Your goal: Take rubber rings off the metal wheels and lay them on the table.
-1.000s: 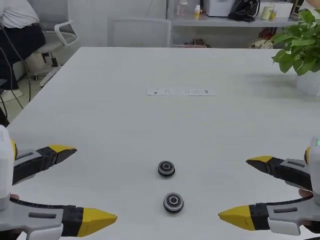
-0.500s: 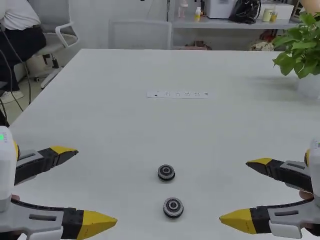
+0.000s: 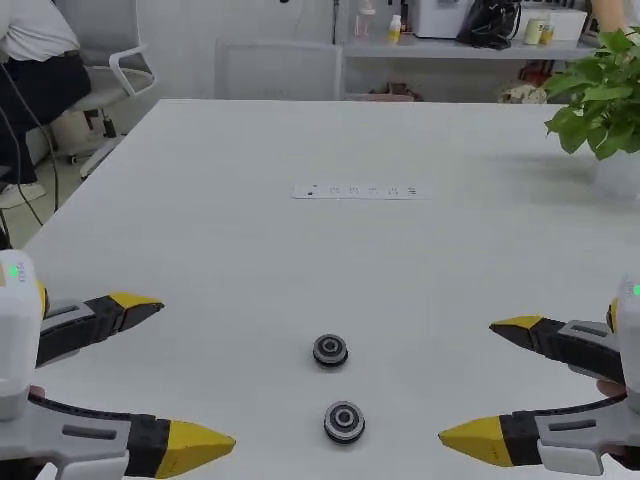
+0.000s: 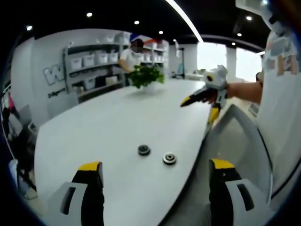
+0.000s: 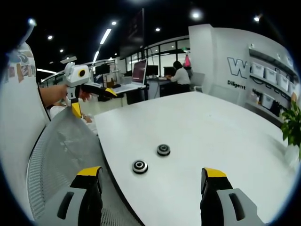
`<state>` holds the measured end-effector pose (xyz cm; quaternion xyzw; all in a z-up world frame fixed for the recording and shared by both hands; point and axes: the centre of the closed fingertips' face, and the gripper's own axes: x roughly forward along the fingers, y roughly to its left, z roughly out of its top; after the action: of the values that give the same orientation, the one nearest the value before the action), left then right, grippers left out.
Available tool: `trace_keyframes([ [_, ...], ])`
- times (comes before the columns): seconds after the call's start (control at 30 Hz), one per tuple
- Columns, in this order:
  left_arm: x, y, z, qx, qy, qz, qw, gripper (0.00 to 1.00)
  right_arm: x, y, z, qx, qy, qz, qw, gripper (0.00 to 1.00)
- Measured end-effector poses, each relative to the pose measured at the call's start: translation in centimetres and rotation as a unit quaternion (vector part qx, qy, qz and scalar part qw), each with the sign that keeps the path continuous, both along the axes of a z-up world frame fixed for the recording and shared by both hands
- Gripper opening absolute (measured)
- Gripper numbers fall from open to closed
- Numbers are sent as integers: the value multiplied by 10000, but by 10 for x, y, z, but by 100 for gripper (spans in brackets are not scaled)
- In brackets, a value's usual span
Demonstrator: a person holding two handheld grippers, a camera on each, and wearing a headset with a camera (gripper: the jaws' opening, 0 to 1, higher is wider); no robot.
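Two small metal wheels with black rubber rings lie on the white table [image 3: 300,250]: the far wheel [image 3: 330,351] and the near wheel [image 3: 344,421], close to the front edge. They also show as the far wheel [image 4: 144,150] and near wheel [image 4: 169,158] in the left gripper view, and the far wheel [image 5: 163,150] and near wheel [image 5: 139,166] in the right gripper view. My left gripper [image 3: 180,372] stands open at the lower left, well left of the wheels. My right gripper [image 3: 480,380] stands open at the lower right. Both are empty.
A flat power strip [image 3: 361,190] lies mid-table. A potted plant [image 3: 600,90] stands at the far right edge. Office chairs and a seated person [image 3: 40,60] are at the far left, shelves with items behind the table.
The view has tilted slightly, so the wheels sit a little lower in the picture. Both grippers stay open and nearly in place; the wheels have not moved.
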<state>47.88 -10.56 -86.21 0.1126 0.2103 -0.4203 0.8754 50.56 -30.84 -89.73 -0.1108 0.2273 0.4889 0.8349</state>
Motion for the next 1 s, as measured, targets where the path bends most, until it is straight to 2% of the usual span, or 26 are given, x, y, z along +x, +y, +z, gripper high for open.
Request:
trace_keyframes([
  [0.47, 14, 1, 8, 60, -87, -80, 9999, 93, 14, 6, 6, -39, -91, 175, 9998, 85],
  [0.63, 19, -2, 12, 99, -194, -174, 9996, 92, 20, 8, 7, -52, -148, 229, 9996, 84],
  [0.87, 26, -8, 12, 113, -222, -284, 9993, 91, 26, 13, 9, -62, -244, 334, 9991, 84],
  [1.0, 30, -12, 11, 167, -253, -362, 9989, 91, 27, 17, 5, -97, -255, 411, 9988, 83],
])
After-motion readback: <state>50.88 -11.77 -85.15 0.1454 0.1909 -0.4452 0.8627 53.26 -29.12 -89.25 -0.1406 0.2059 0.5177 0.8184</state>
